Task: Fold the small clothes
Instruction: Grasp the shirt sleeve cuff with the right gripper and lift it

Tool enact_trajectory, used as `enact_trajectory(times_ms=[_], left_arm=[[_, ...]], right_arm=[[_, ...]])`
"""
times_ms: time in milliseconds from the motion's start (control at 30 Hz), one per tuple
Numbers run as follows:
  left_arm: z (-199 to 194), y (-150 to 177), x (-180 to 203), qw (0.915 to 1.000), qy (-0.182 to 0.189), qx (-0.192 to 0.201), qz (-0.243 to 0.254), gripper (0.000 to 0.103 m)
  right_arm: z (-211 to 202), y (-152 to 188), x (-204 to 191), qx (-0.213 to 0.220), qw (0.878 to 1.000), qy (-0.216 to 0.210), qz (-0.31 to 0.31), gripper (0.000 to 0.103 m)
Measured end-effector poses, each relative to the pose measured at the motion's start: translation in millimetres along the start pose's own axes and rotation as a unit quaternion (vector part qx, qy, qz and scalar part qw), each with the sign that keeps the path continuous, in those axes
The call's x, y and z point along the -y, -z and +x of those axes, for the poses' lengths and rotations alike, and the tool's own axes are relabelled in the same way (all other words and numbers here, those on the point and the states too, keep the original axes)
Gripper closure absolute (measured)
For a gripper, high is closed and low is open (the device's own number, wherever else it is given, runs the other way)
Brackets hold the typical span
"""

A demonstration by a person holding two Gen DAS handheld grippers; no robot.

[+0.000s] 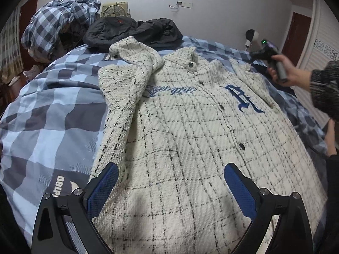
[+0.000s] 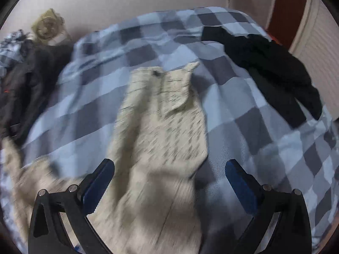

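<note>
Left tool [image 1: 171,187] wide open, nothing gripped, hovering just over the hem end of the cream plaid jacket [image 1: 190,137]. Right tool [image 2: 169,183] also spread apart w/ nothing in it, sitting over the jacket's other sleeve [image 2: 165,114], which lies stretched out straight away from the body onto the checked bed cover [image 2: 254,110]; right-wrist view pretty blurry tho, so fabric detail hard to read. Hand [image 1: 284,72] holding that tool visible past the jacket's shoulder on that side.

Jacket itself laid flat on the bed, front up, buttoned, collar at the far end. One sleeve [image 1: 129,78] already flipped in over the chest, covering part of the blue script. Looks approx a third done imo: second sleeve not folded in yet, then body fold hem-to-collar. Black garment [image 2: 273,72] beyond the outstretched sleeve, prob next in the queue. Dark coat [image 1: 131,31] past the collar.
</note>
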State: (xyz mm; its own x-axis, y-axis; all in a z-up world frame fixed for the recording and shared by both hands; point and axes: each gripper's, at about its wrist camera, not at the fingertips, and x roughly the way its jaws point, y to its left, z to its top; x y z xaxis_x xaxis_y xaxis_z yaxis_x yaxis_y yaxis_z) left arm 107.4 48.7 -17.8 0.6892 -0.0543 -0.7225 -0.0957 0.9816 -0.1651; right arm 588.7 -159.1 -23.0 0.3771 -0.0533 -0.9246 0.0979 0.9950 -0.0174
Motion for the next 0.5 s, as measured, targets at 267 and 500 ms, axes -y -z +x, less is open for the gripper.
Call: enact_trajectory(times_ms=[267,500], left_arm=[[9,2,-7,0.9997,0.018,-0.003,-0.013,0.002],[11,7,-3,0.9999,0.015,0.002,-0.001,0.002]], right_arm=[[72,-22,5,-0.063,0.998,0.028,0.014,0.003],[39,-2,-24,-0.011,0.999,0.032,-0.042,0.094]])
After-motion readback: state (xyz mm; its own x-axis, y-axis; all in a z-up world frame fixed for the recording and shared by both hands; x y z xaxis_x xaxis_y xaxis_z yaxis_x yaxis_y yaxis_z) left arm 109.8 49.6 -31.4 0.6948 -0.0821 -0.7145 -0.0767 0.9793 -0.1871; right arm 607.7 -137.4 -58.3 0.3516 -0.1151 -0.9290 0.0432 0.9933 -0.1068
